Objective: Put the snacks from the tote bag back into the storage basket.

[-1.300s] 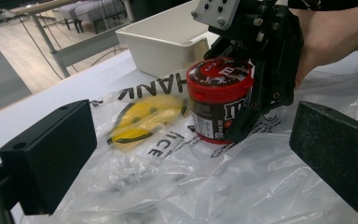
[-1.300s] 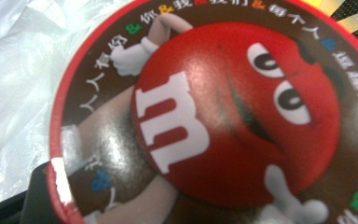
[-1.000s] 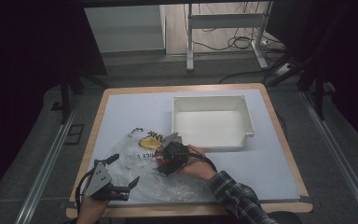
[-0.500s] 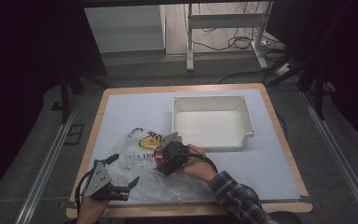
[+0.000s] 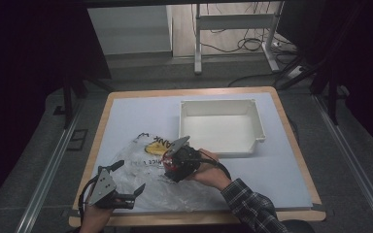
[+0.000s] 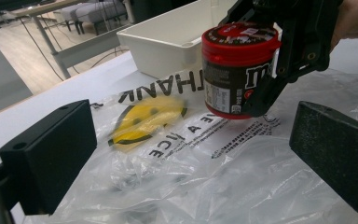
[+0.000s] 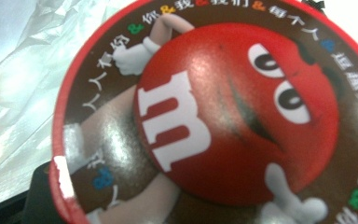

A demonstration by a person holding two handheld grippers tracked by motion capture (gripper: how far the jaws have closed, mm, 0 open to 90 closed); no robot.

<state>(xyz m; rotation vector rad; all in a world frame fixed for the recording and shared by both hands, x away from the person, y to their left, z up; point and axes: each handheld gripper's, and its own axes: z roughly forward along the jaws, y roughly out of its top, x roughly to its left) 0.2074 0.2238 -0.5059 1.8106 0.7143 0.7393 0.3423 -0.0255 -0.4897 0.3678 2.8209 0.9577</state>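
Left gripper [image 5: 126, 182] with jaws spread wide and empty over the clear plastic bag [image 6: 205, 182], just ahead of it the right gripper [image 5: 175, 162] clamped on an upright red-lidded candy jar [image 6: 237, 70], white tray [image 5: 218, 126] beyond both on the table [image 5: 281, 179]

A white bin [image 5: 222, 127] sits on the table [image 5: 291, 165], empty inside.
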